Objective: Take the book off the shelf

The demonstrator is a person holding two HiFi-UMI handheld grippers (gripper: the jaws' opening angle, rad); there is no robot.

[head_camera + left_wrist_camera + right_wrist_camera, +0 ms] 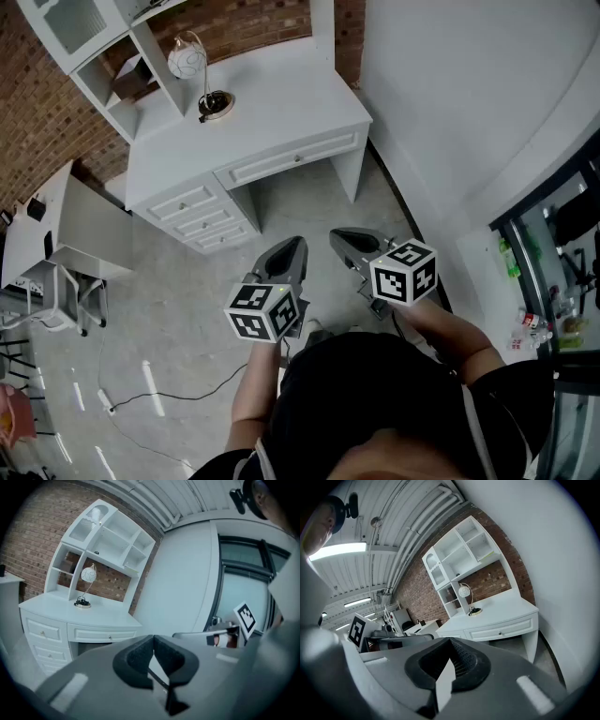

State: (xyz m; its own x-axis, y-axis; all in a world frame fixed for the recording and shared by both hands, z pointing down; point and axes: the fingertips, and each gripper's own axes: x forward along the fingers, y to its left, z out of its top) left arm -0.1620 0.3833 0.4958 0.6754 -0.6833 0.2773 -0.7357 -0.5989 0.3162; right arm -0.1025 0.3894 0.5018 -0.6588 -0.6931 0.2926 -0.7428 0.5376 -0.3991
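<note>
Head view: marker cube (pixel 263 312), left gripper (pixel 296 244)

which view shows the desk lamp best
The head view: the lamp is largest there, with globe shade, curved stem and round base all clear on the white desk. The left gripper view shows it smaller, side on; the right gripper view shows it small and far off.

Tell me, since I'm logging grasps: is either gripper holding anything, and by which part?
Nothing is held: the left gripper and the right gripper are both shut and empty.
</note>
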